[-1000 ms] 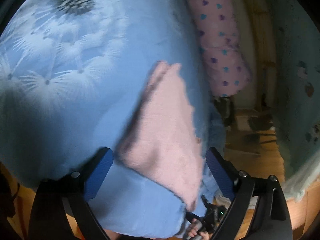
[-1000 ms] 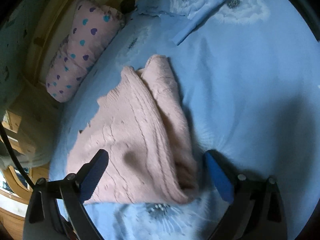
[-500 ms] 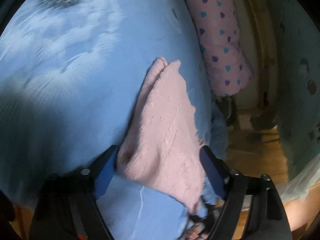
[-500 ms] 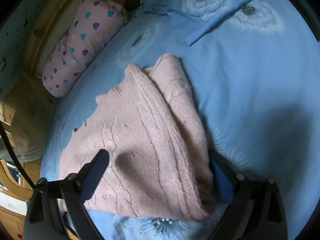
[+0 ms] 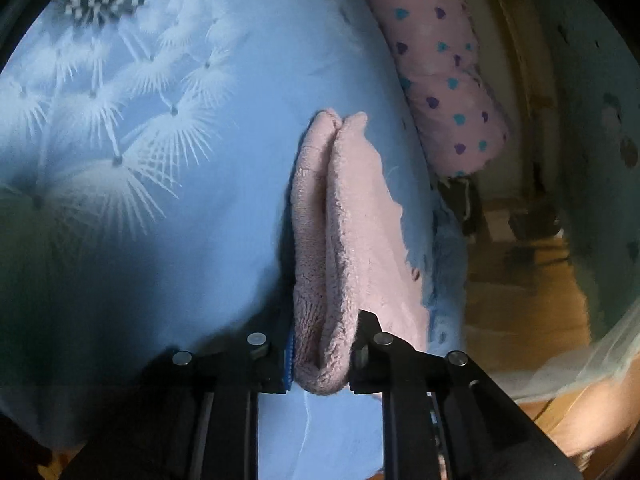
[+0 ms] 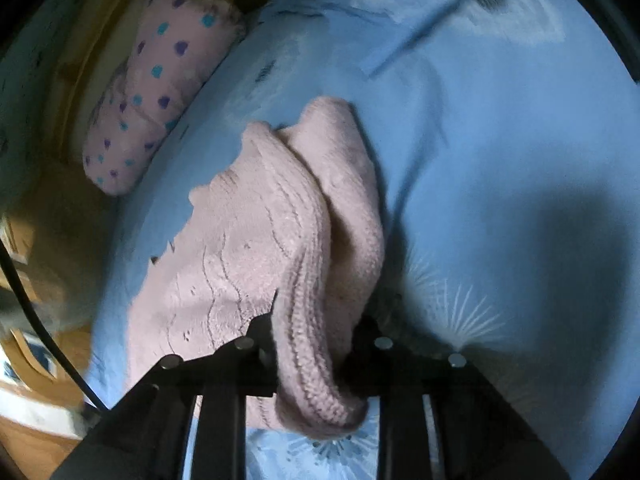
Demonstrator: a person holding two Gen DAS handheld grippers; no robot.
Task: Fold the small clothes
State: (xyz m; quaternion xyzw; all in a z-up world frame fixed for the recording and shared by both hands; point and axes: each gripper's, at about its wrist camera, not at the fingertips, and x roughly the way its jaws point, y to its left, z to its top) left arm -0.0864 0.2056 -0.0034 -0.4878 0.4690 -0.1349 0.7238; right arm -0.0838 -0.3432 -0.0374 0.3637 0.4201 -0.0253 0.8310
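A small pink knitted garment lies partly folded on a blue bedsheet with white dandelion print. My left gripper is shut on the garment's near folded edge, which bunches between its jaws. In the right wrist view the same pink garment lies on the sheet, and my right gripper is shut on its near thick edge, the knit pinched between the jaws. The fingertips of both grippers are mostly hidden by the fabric.
A pink pillow with blue and purple hearts lies along the bed's far edge, also in the right wrist view. Beyond the bed edge are a wooden floor and dark objects. A black cable runs at the left.
Both grippers moved forward onto the garment's near edge and closed on it. They were open one second ago; the fabric now bunches up between the jaws.
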